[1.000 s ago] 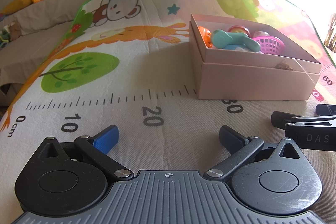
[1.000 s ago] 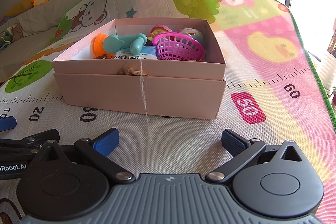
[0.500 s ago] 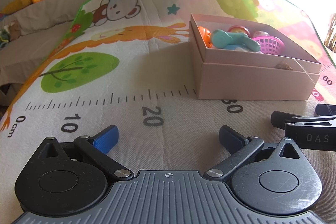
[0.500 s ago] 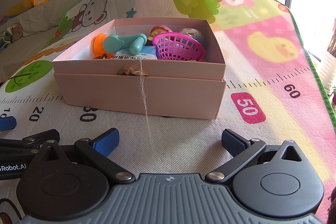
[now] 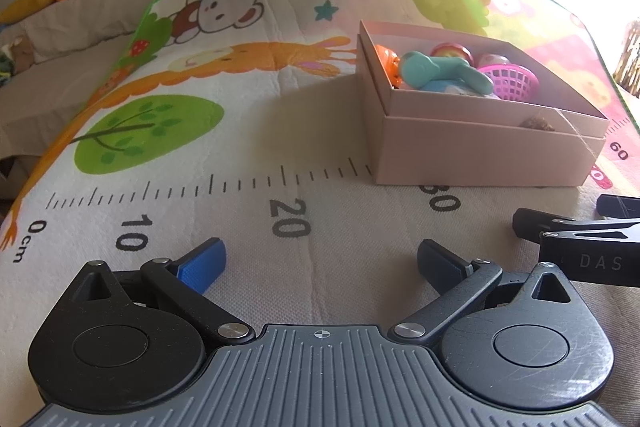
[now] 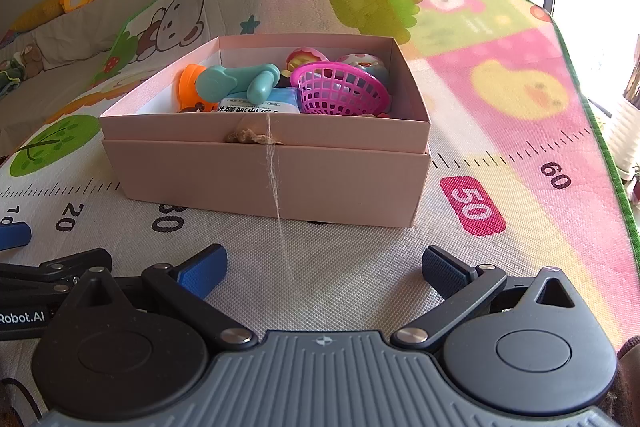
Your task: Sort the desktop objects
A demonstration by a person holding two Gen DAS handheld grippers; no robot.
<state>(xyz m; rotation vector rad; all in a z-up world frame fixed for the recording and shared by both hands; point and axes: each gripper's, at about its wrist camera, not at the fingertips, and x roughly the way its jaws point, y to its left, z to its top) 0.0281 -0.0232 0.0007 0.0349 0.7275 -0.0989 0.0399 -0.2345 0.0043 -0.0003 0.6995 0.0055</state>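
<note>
Left wrist view: left gripper (image 5: 320,263) low over the play mat (image 5: 240,131), fingers spread wide, nothing between them.
Box from here: pink box (image 5: 472,155) ahead and to the right of the left gripper, well apart, open top.
Contents: teal toy (image 5: 436,71), pink basket (image 5: 508,81), orange piece at the box's near-left corner, all inside.
Mat around box: no loose items showing on this side.
Right wrist view: right gripper (image 6: 324,267) directly in front of the box (image 6: 272,179), fingers apart, empty.
Box look: lid nested under base, brown tuft and thin thread on its front wall.
Inside: teal toy (image 6: 236,81), pink basket (image 6: 340,91), labelled packet, round toys behind the basket.
Progress: looks nearly or fully done; everything visible sits in the box, nothing left on the mat beside it.
</note>
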